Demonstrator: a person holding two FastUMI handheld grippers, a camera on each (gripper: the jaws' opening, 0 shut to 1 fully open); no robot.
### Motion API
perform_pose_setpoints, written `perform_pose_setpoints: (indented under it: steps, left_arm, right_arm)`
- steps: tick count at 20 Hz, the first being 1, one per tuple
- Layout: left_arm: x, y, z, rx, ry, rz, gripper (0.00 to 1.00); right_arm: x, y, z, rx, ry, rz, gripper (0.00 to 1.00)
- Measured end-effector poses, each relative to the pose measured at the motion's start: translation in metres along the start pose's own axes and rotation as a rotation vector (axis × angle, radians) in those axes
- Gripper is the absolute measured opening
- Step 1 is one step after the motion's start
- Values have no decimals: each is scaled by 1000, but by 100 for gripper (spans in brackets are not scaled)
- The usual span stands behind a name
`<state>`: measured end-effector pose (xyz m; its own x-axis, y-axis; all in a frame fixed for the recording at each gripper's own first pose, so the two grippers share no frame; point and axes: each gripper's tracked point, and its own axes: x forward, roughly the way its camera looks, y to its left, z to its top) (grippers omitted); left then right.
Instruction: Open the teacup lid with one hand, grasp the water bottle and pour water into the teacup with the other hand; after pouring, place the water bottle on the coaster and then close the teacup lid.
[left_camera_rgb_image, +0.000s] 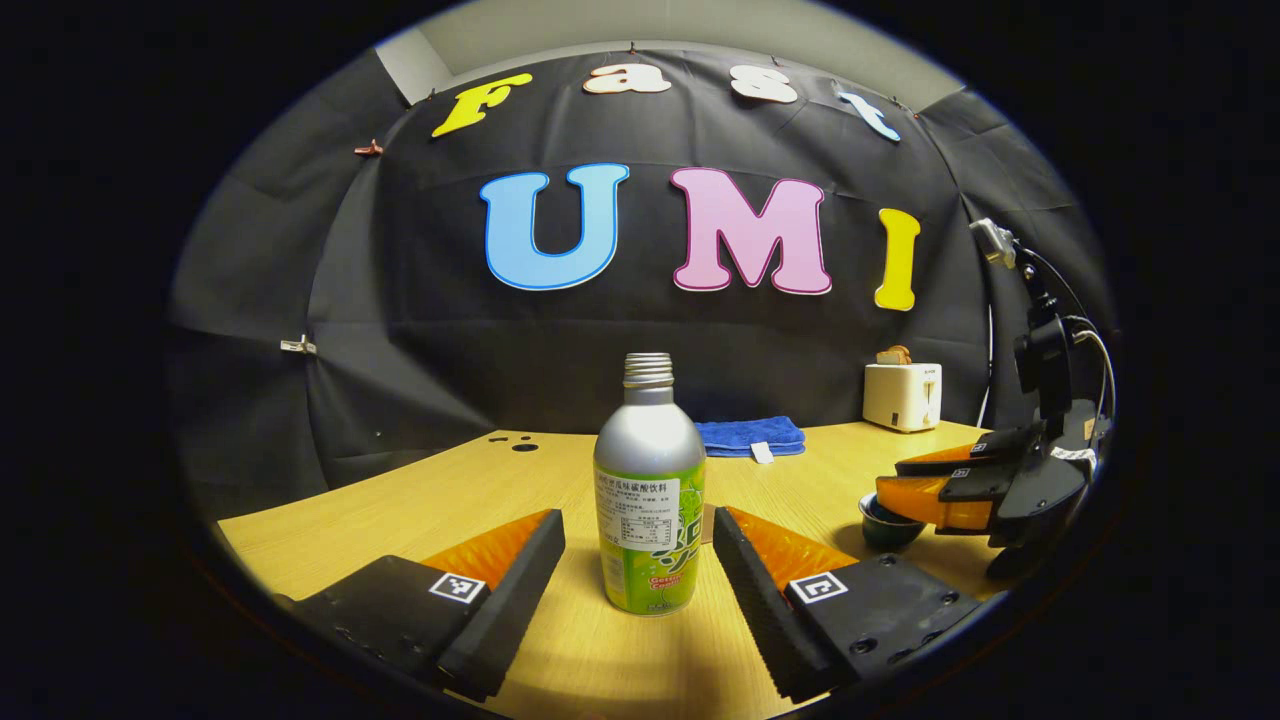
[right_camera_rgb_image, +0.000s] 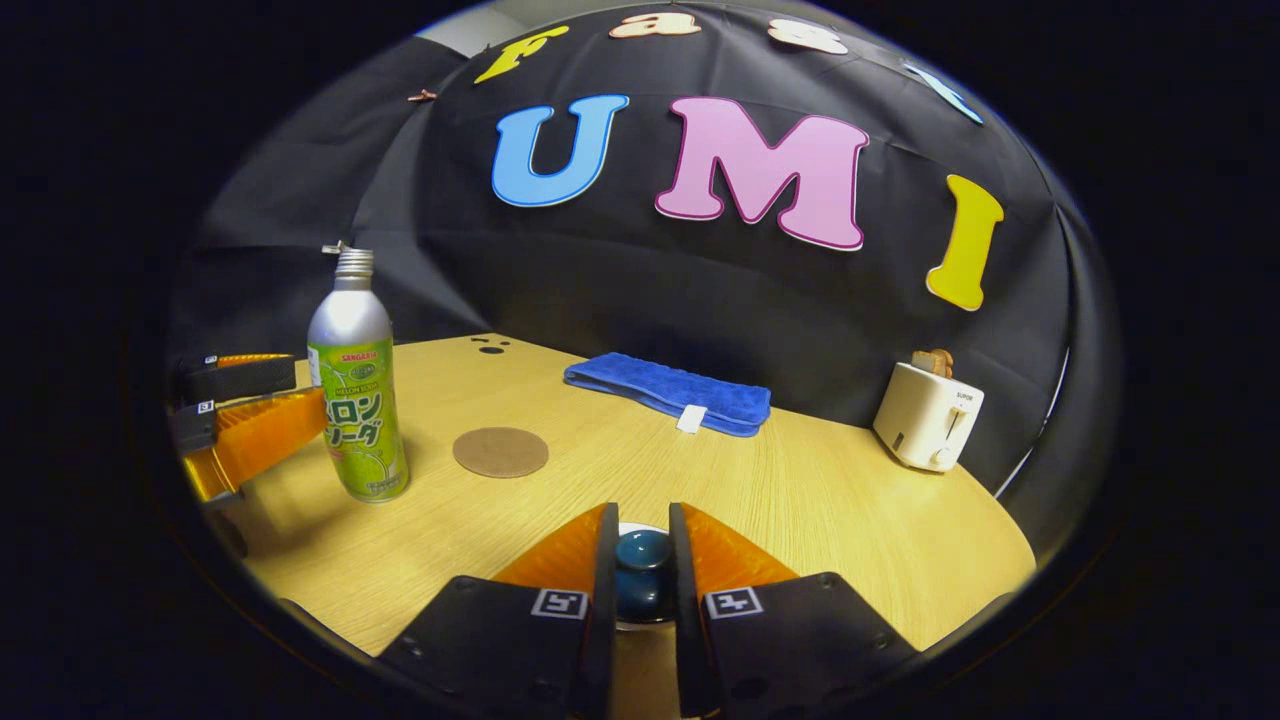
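Note:
A silver bottle (left_camera_rgb_image: 648, 500) with a green label and no cap stands upright on the wooden table (left_camera_rgb_image: 400, 500). My left gripper (left_camera_rgb_image: 640, 545) is open, with one finger on each side of the bottle and a gap to both. In the right gripper view the bottle (right_camera_rgb_image: 358, 400) stands at the left, the round brown coaster (right_camera_rgb_image: 500, 452) lies just right of it, and the left gripper (right_camera_rgb_image: 240, 410) is by the bottle. My right gripper (right_camera_rgb_image: 640, 545) is shut on the dark blue knob of the teacup lid (right_camera_rgb_image: 642, 562). The left gripper view shows the dark teacup (left_camera_rgb_image: 888, 525) beneath the right gripper (left_camera_rgb_image: 935, 490).
A folded blue towel (right_camera_rgb_image: 668, 392) lies at the back of the table, near the black cloth wall. A white toaster (right_camera_rgb_image: 928, 417) with bread in it stands at the back right. Cables hang by the wall at the right (left_camera_rgb_image: 1050, 330).

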<state>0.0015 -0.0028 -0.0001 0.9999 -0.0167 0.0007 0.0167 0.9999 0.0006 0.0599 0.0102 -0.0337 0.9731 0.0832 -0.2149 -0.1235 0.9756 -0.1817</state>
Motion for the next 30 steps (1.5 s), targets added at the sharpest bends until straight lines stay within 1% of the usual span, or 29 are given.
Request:
perform_pose_setpoints:
  steps: [1, 7, 10, 13, 14, 21, 27, 28, 29, 30]
  left_arm:
    - [0, 0, 1, 0, 0, 0, 94]
    - [1, -1, 1, 0, 0, -5, 94]
    - [3, -3, 1, 1, -1, -21, 94]
    - [10, 2, 1, 1, -1, -14, 94]
    - [14, 1, 1, 1, -1, -16, 94]
    - [45, -7, 2, 2, -1, -72, 94]
    - [69, -6, 2, 2, 0, -83, 94]
    - [71, -8, 2, 3, 1, -92, 94]
    - [72, -12, 1, 2, -1, -105, 86]
    - [72, -12, 1, 4, 1, -107, 83]
  right_arm:
    - [-2, -1, 1, 9, -4, 1, 27]
    - [-14, -10, 14, 46, -103, -35, 28]
    - [-24, -15, 20, 122, -155, -40, 27]
    - [-32, -22, 20, 203, -197, -45, 27]
    - [-33, -24, 19, 189, -201, -59, 27]
    - [-44, -32, 19, 191, -208, -71, 27]
    - [-48, -52, 15, 192, -207, -97, 27]
    - [-49, -59, 14, 192, -206, -104, 27]
    - [-49, -65, 13, 193, -206, -112, 27]
    - [-48, -71, 11, 194, -205, -117, 27]
